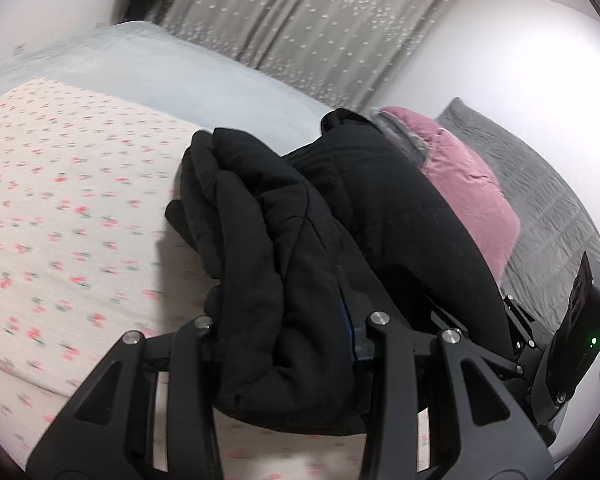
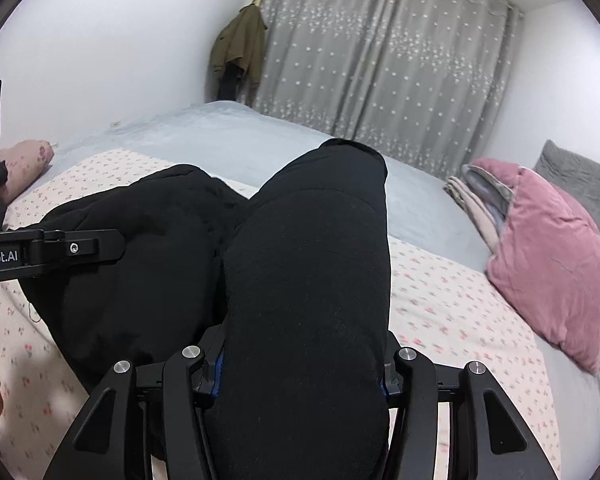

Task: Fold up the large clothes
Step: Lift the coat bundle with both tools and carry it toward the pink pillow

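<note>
A large black padded garment [image 1: 284, 248] is bunched and lifted above the floral bedsheet [image 1: 60, 200]. My left gripper [image 1: 288, 332] is shut on a thick fold of it; the cloth fills the space between the fingers. My right gripper [image 2: 300, 364] is shut on another thick fold of the same black garment [image 2: 312, 264], which rises in front of the lens. The rest of the garment hangs down to the left in the right wrist view. The left gripper's body [image 2: 52, 250] shows at that view's left edge, and the right gripper's body [image 1: 572, 332] at the left wrist view's right edge.
The bed has a pale blue cover [image 2: 236, 140] beyond the floral sheet [image 2: 452, 312]. A pink pillow [image 2: 552, 256] and folded blankets [image 2: 472, 200] lie at the right, with a grey quilt [image 2: 588, 184] behind. Grey curtains [image 2: 380, 60] and a hanging olive jacket [image 2: 236, 48] stand at the back.
</note>
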A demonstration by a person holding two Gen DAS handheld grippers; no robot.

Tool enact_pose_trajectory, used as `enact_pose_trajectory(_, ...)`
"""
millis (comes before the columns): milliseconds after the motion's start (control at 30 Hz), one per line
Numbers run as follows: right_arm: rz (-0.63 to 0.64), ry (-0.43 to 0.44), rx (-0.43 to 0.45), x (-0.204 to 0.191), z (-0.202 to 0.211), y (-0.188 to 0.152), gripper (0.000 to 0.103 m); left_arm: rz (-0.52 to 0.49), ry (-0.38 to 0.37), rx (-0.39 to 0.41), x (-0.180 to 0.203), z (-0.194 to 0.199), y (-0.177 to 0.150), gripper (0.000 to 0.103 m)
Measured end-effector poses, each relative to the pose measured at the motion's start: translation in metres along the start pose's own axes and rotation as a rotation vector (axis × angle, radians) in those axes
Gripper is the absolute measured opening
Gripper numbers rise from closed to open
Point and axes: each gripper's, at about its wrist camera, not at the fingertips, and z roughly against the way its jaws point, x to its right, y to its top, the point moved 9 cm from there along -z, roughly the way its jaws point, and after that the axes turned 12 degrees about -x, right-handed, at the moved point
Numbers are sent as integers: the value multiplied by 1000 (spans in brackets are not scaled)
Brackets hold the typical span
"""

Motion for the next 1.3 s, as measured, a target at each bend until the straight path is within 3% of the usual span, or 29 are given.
enact_pose_trajectory(167,-24,-52,13,76,32,-22,52,-71,-66,8,86,-16,-8,39)
enact_pose_trajectory(400,-161,-136,17,243,74,-80,52,-214,-154,-35,231,-57,-31,39)
enact_pose_trajectory(600,-268,-230,-16,385,95,-138,52,-262,-265,-127,343,-114,-80,39)
enact_pose_trajectory(733,-341,-271,-56,469,100,-188,52,-257,-337,-237,390,-155,-125,39)
enact_pose_trajectory(833,-371,-301,-102,522,98,-231,52,-255,-390,-307,419,-177,-159,39)
enact_pose_trajectory(933,-433,-309,-134,564,93,-270,52,-360,-402,-335,447,-185,-193,40)
enact_pose_trajectory(1000,-477,-268,-133,582,88,-288,52,-401,-400,-372,447,-190,-214,41)
enact_pose_trajectory(1100,-497,-211,-202,586,67,-327,54,-377,-400,-469,433,-203,-248,42)
enact_pose_trajectory(1200,-533,-191,-296,585,50,-361,63,-352,-405,-527,416,-207,-271,46)
enact_pose_trajectory(1300,-681,-102,-352,595,52,-393,69,-319,-448,-559,409,-201,-277,51)
